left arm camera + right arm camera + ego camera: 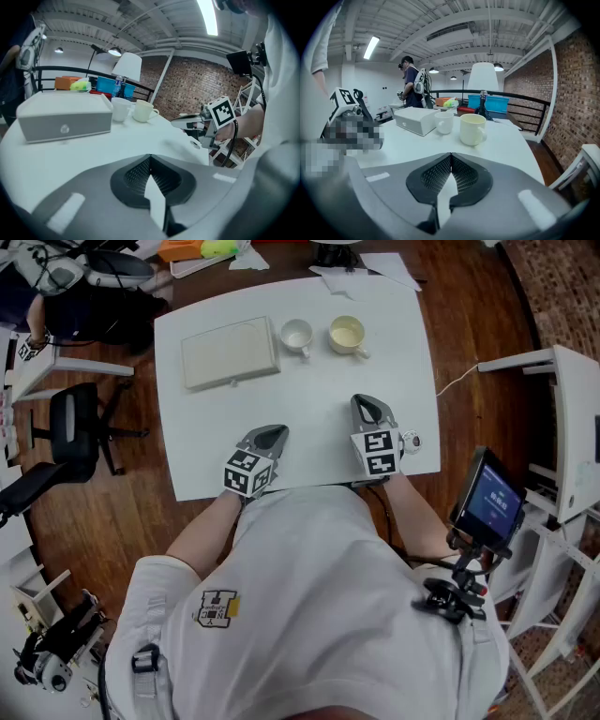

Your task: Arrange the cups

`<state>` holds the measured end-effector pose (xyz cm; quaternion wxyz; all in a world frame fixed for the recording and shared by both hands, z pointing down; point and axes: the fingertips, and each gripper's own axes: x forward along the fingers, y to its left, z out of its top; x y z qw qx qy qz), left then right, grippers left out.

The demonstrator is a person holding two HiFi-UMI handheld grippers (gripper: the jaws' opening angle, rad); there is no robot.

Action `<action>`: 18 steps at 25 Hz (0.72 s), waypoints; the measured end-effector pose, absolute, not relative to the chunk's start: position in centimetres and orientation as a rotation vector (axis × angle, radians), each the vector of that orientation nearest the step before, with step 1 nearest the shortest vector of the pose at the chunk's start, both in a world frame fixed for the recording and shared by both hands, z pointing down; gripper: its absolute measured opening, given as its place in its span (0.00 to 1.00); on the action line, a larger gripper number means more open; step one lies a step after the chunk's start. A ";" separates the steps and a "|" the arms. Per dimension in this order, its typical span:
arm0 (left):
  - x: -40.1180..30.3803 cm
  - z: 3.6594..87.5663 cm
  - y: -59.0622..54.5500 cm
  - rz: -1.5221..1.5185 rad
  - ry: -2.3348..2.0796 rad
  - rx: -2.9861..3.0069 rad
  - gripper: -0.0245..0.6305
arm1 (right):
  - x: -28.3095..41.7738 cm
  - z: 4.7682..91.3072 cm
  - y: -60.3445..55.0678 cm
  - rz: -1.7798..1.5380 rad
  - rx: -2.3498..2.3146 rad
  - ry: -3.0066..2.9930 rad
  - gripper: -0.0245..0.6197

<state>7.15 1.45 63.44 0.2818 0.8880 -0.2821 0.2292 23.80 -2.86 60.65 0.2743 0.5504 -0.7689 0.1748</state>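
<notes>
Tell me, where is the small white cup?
In the head view, the small white ceramic cup stands at the far side of the white table, between the flat white box on its left and the pale yellow cup on its right.

Looks like a loft-style office or lab: brick wall [576, 93], exposed ceiling ducts [450, 35], strip lights [371, 47], office chair [75, 432], wood floor [469, 324].

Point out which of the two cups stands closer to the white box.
The smaller white cup: it stands right beside the box, while the larger cream cup stands on its far side.
</notes>
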 end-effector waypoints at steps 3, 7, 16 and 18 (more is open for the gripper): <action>7.6 63.3 0.1 0.628 -0.731 2.395 0.04 | 24.0 60.9 -4.8 0.429 1.505 -2.032 0.08; 7.5 63.7 -1.6 0.631 -0.731 2.379 0.04 | 26.4 62.2 -8.0 0.423 1.556 -1.971 0.18; 5.6 64.4 -2.3 0.677 -0.771 2.328 0.04 | 26.7 63.1 -13.6 0.311 1.419 -1.995 0.22; 5.2 64.4 -2.1 0.682 -0.778 2.322 0.04 | 26.8 63.0 -13.8 0.312 1.423 -1.995 0.15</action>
